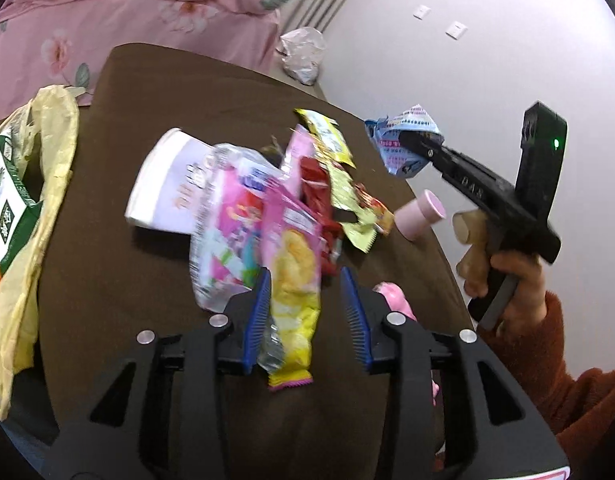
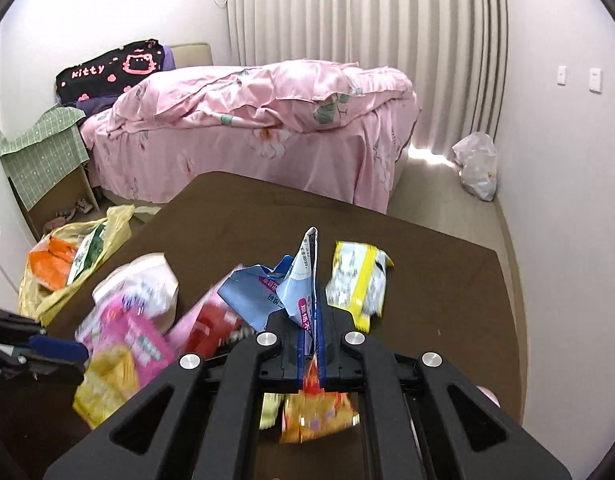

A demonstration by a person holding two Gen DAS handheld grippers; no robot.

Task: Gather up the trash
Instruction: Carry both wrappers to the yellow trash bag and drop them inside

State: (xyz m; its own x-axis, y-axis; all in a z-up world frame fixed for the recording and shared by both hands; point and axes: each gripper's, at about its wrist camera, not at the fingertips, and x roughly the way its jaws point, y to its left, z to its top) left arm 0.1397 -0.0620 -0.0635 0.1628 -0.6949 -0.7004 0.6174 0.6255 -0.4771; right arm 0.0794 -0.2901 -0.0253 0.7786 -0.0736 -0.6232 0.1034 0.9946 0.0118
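Here a brown table [image 1: 107,280] is carrying a heap of snack wrappers [image 1: 243,216] beside a white paper cup [image 1: 167,184], with a yellow plastic bag [image 1: 39,208] of rubbish hanging at its left edge. The left gripper [image 1: 305,312] is standing with its jaws apart, a pink-and-yellow chip packet [image 1: 293,280] lying loose between the blue pads, touching the left one only. The right gripper [image 2: 313,344] is clamping a light blue wrapper [image 2: 301,284], lifted clear of the heap, its jaws pressed together on it
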